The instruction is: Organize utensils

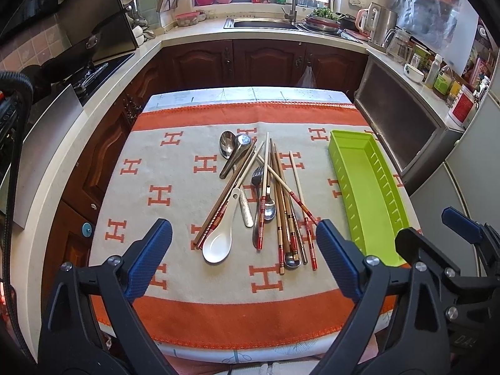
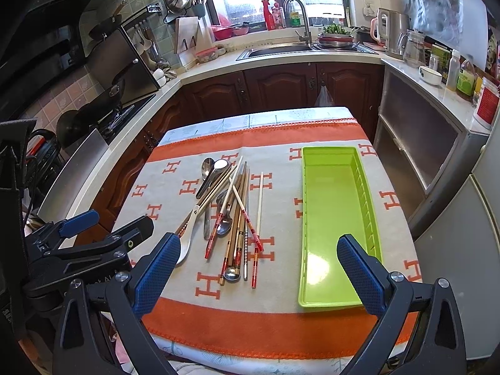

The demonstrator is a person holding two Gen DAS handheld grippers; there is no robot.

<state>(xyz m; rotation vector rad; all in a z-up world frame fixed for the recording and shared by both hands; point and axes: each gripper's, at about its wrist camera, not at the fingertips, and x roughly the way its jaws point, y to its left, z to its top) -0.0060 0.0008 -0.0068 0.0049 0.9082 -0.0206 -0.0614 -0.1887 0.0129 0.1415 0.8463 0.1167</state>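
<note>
Utensils [image 1: 265, 200] heaped mid-cloth, green tray [image 1: 368, 200] empty beside them. Left gripper [image 1: 243, 247] and right gripper [image 2: 257, 268] both wide open, holding nothing. Chopsticks [image 2: 259, 206] light, stiff, likely slippery; white ceramic spoon [image 1: 218, 237] fragile, pinch mid-handle

Glossy plastic tray [image 2: 331, 218], woven cloth [image 2: 218, 322]
</note>
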